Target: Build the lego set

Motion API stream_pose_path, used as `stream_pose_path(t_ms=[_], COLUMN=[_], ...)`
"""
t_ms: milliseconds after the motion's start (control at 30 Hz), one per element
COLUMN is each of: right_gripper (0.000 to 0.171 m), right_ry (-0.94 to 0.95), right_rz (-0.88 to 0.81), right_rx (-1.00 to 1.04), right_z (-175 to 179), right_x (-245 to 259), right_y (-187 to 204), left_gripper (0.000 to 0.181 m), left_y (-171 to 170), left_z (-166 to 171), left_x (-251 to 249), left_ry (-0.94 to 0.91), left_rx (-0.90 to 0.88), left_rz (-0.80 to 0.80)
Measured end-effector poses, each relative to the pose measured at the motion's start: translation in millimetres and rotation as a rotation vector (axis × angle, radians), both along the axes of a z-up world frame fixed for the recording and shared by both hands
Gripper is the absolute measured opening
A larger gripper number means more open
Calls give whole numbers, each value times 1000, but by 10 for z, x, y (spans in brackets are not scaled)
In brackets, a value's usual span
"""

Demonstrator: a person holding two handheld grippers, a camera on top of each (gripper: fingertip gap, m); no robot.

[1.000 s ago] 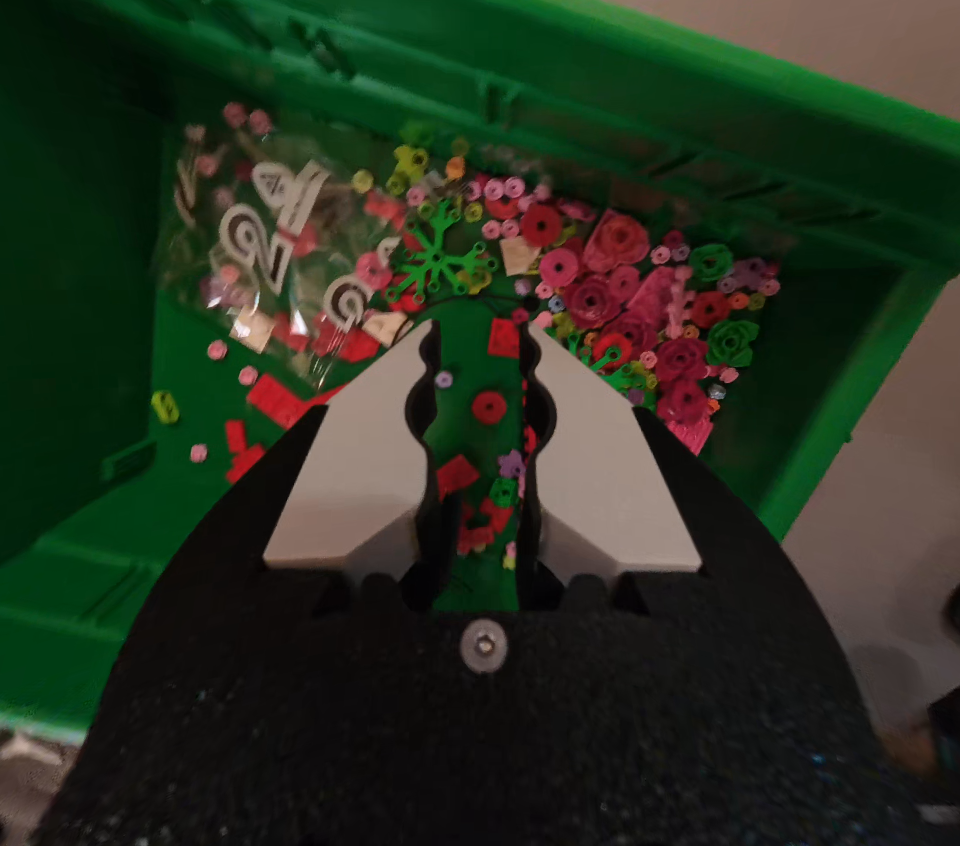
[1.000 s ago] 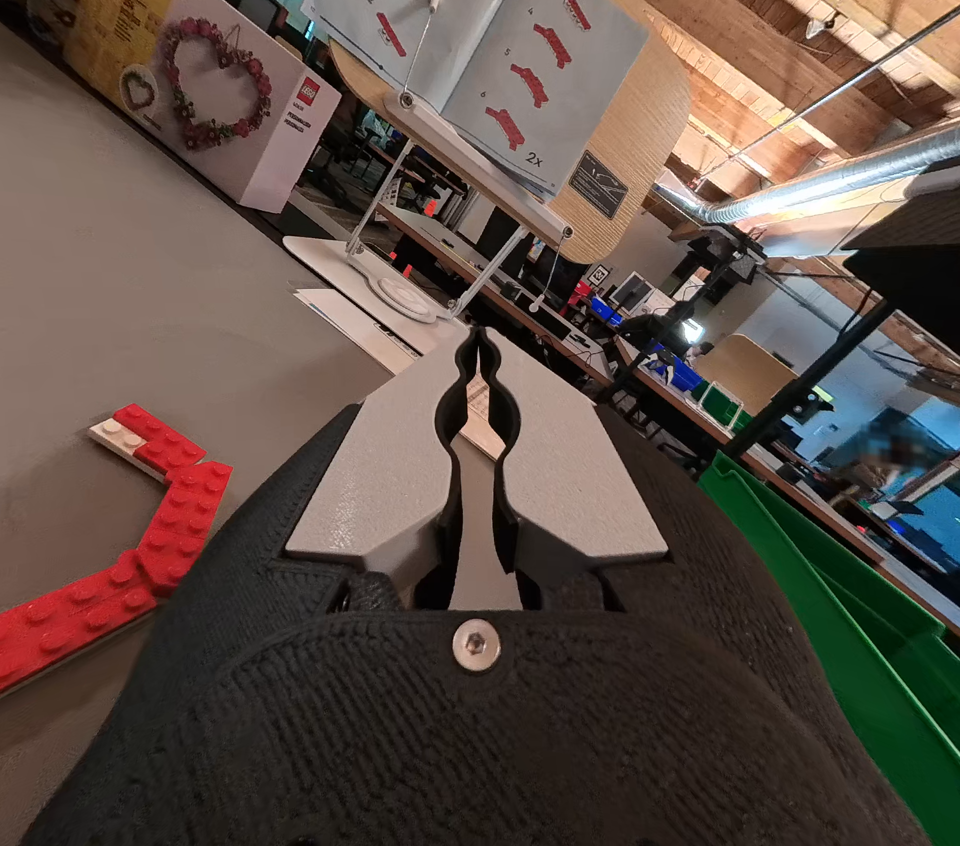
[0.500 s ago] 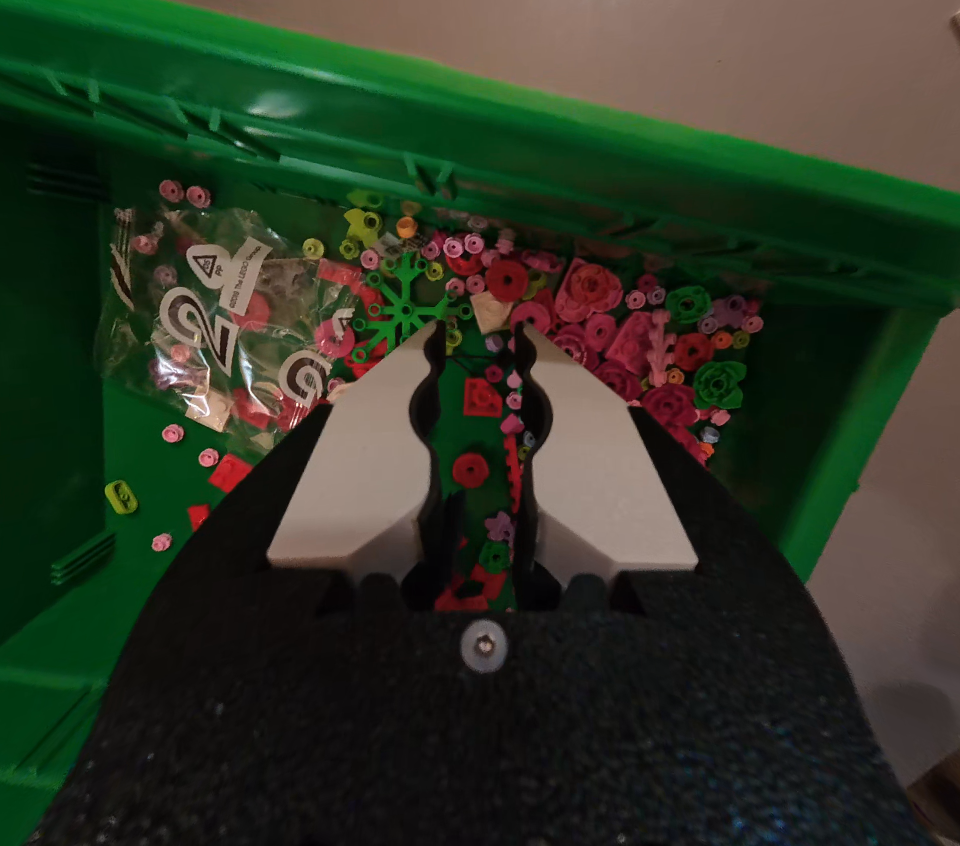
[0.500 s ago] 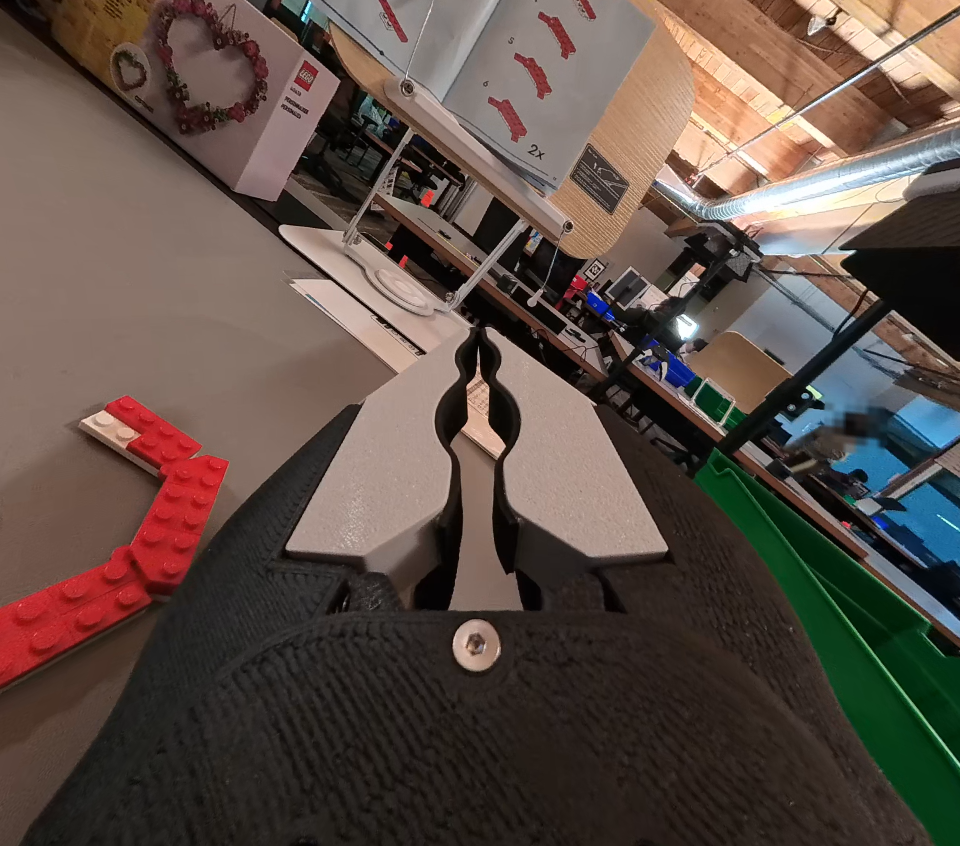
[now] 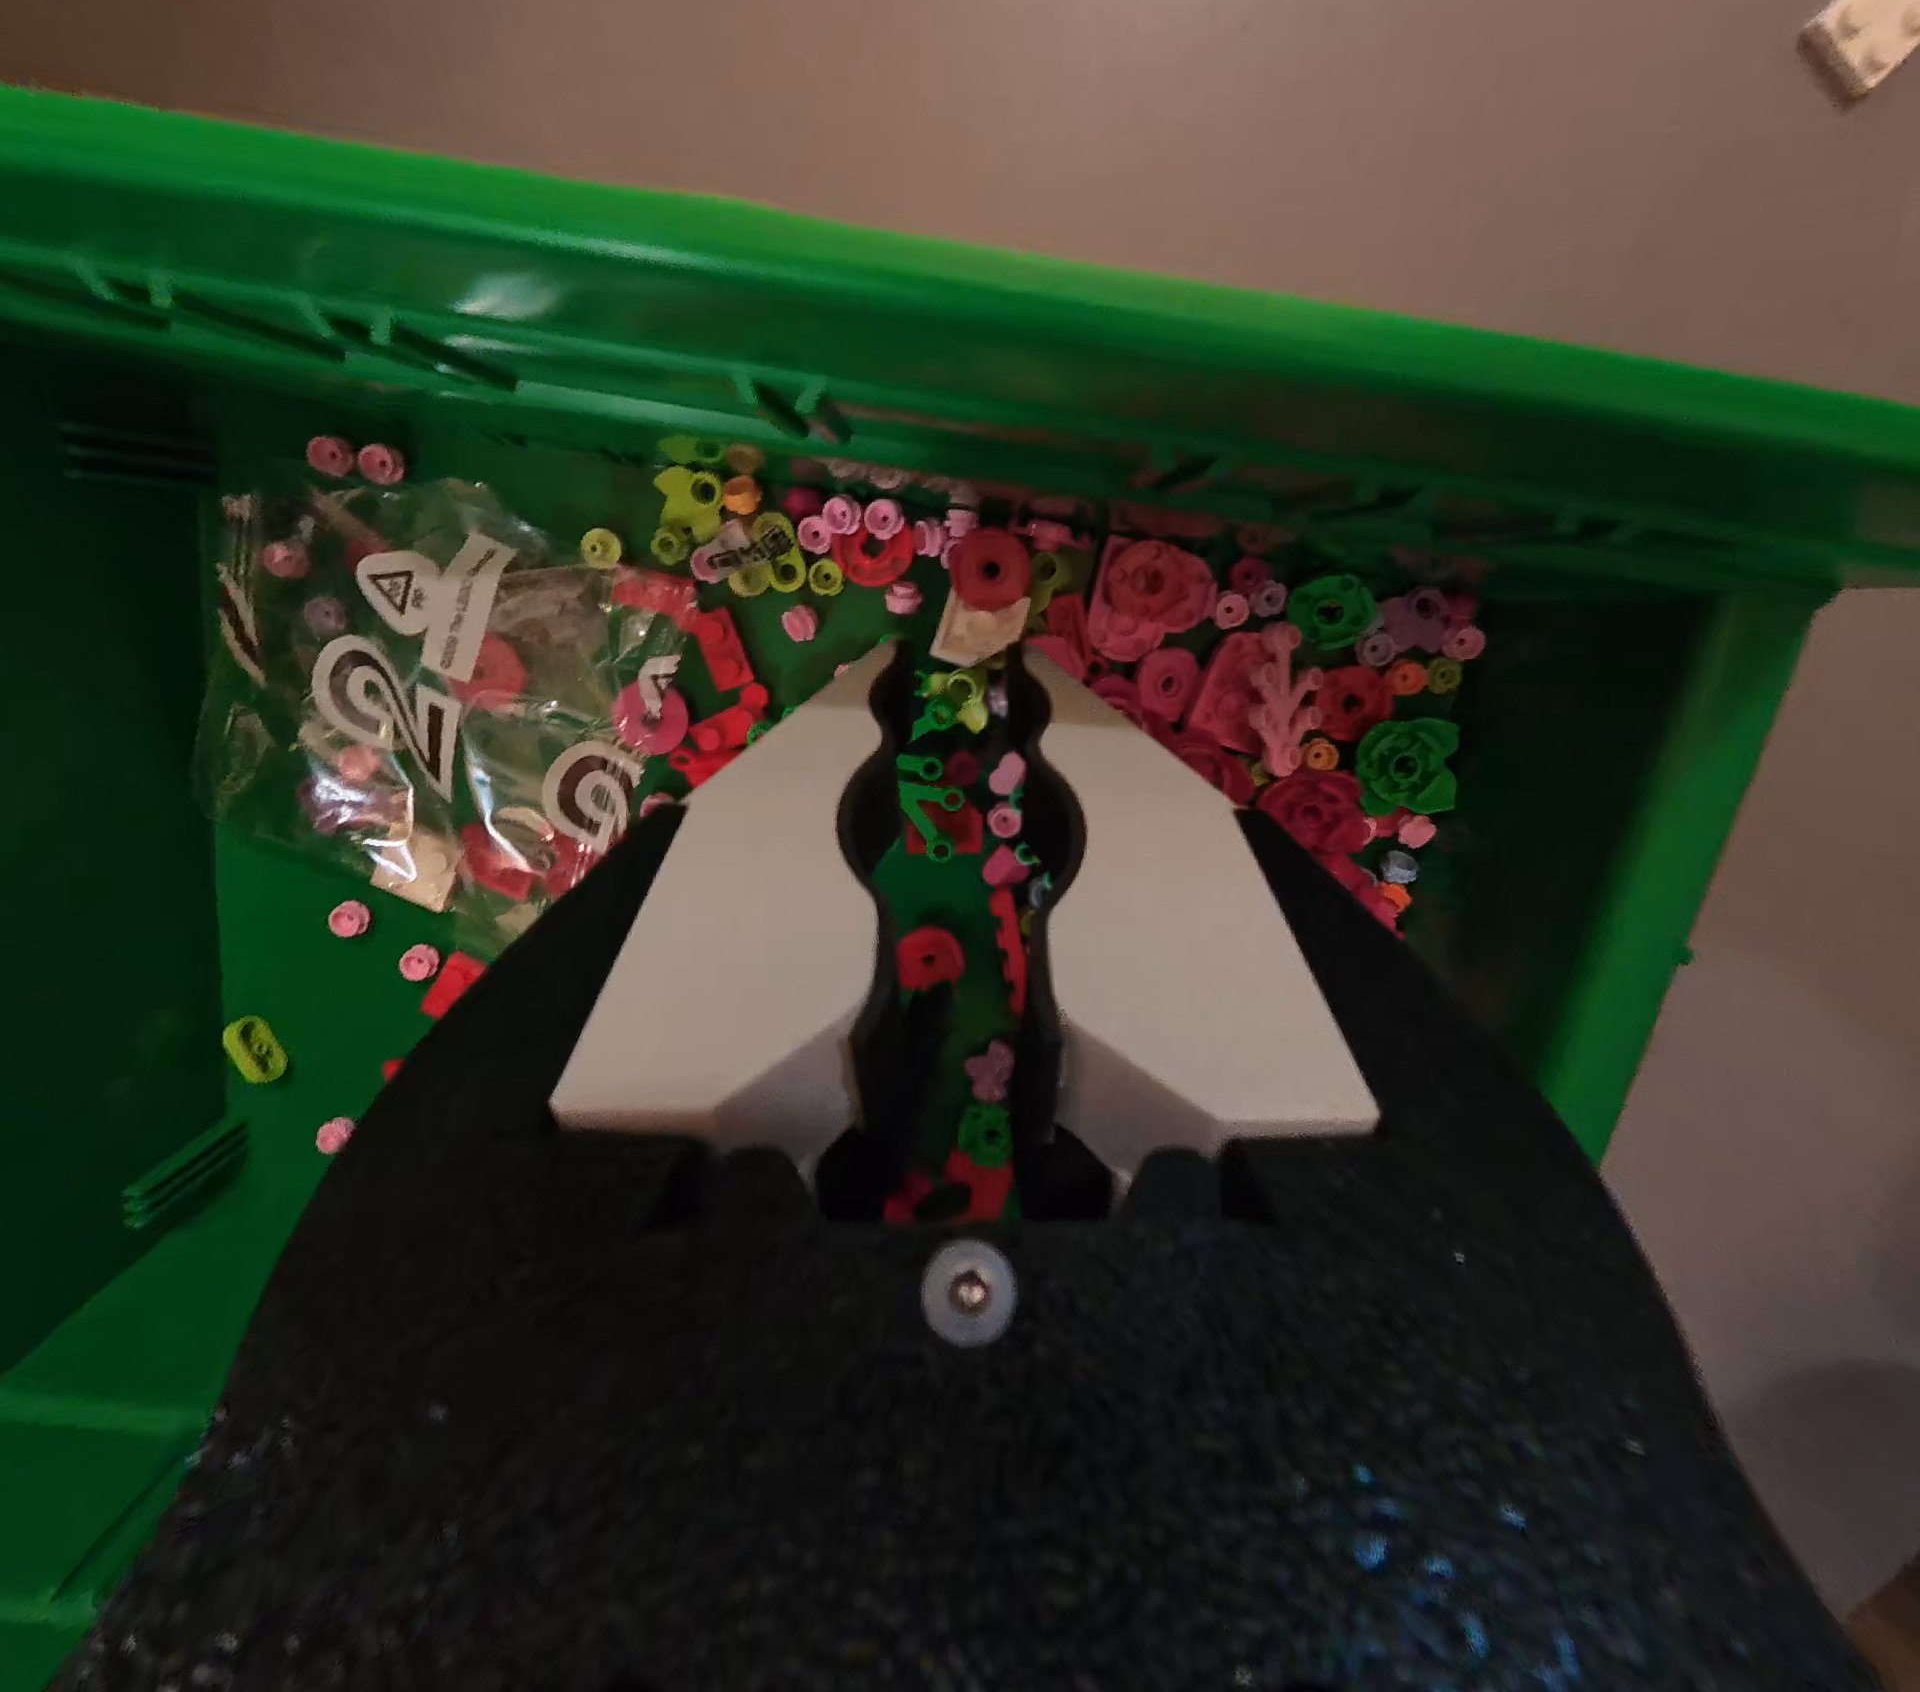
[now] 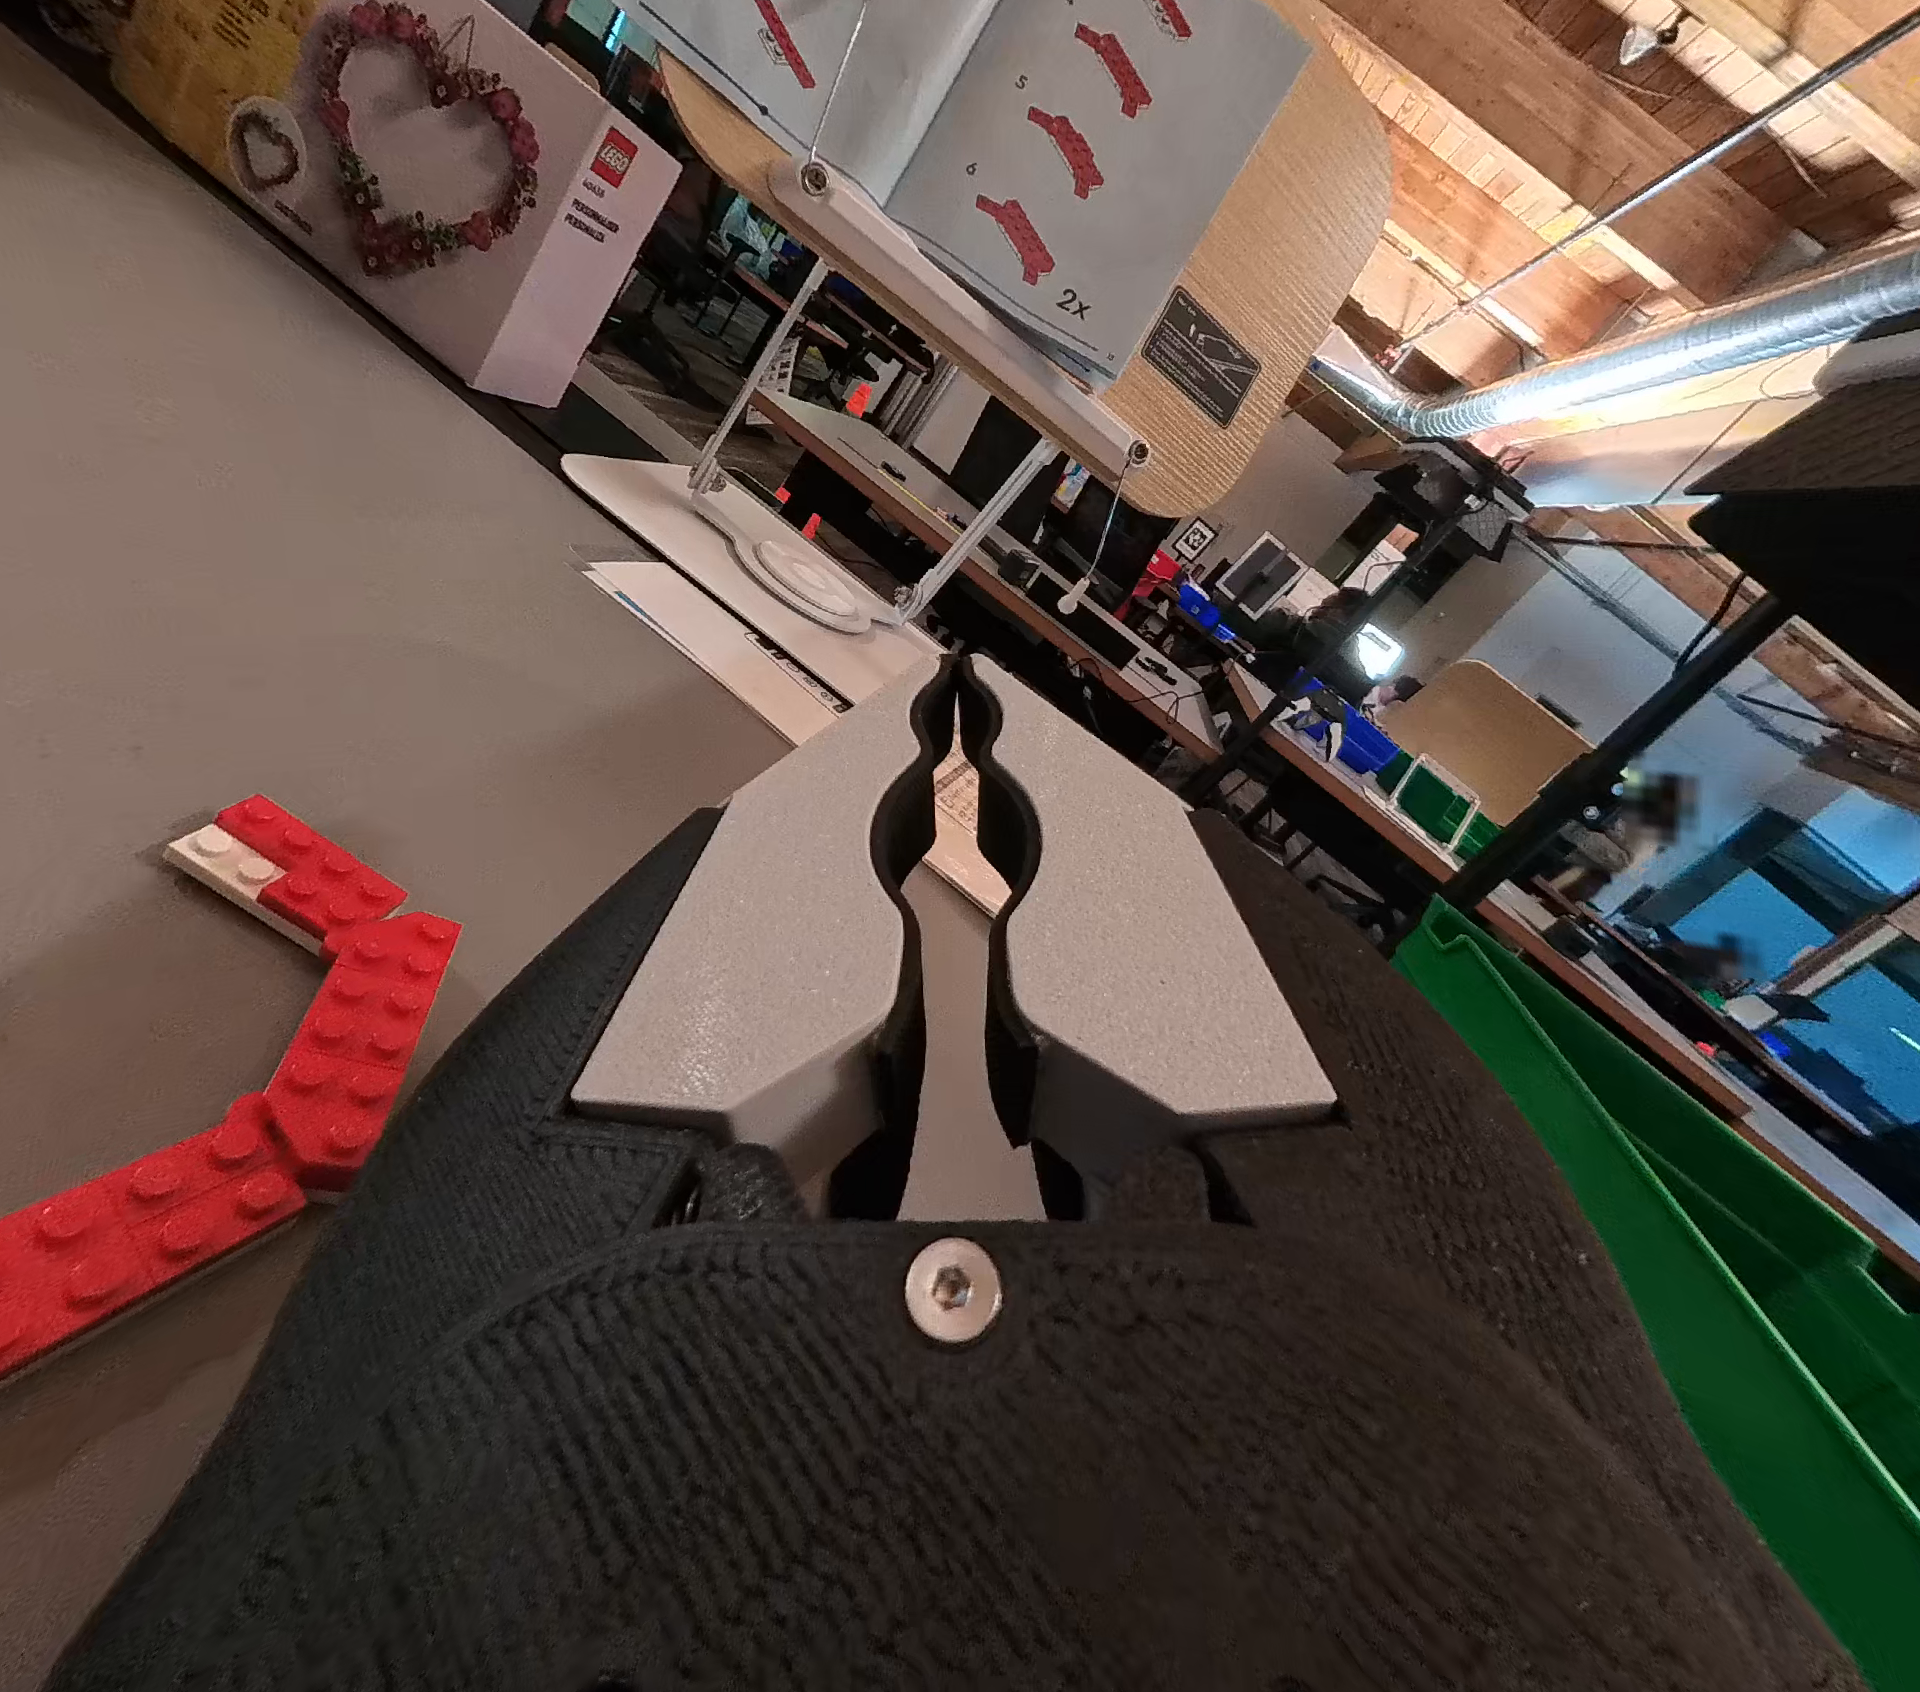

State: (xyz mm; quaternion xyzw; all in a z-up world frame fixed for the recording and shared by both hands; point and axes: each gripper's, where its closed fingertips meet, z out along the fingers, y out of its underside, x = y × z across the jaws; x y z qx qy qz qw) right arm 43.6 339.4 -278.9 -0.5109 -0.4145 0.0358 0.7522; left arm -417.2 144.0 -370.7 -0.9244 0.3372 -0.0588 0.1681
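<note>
The left gripper's (image 5: 961, 655) fingers (image 5: 769, 904) stand apart and empty above loose lego pieces (image 5: 1226, 686) heaped in the green bin (image 5: 935, 354), a clear parts bag (image 5: 416, 697) to their left. The right gripper's (image 6: 958, 666) fingers (image 6: 790, 946) nearly meet at the tips, holding nothing; the red lego chain (image 6: 312, 1019) lies left on the table (image 6: 260, 582).

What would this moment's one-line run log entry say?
left gripper: open, above green bin | right gripper: shut, empty | red assembly: on table
</note>
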Motion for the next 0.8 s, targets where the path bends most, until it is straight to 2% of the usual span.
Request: stream_pose_path(t_ms=[300, 367, 400, 533, 667, 800], right_gripper=[0, 0, 0, 0, 0, 0], right_ry=[0, 1, 2, 9, 25, 42], right_rz=[0, 1, 1, 7, 17, 29], right_rx=[0, 0, 0, -2, -7, -18], right_z=[-1, 0, 0, 9, 21, 28], right_x=[-1, -2, -2, -1, 3, 6], right_y=[0, 0, -1, -5, -11, -11], left_gripper=[24, 23, 15, 15, 14, 14], left_y=[15, 6, -6, -34, -52, -86], left_z=[-46, -75, -95, -73, 137, 547], left_x=[51, 54, 53, 28, -31, 25], left_ry=[-19, -15, -7, 39, 70, 93], left_rx=[-28, -44, -54, -49, 22, 210], left_rz=[-17, -20, -29, -52, -23, 14])
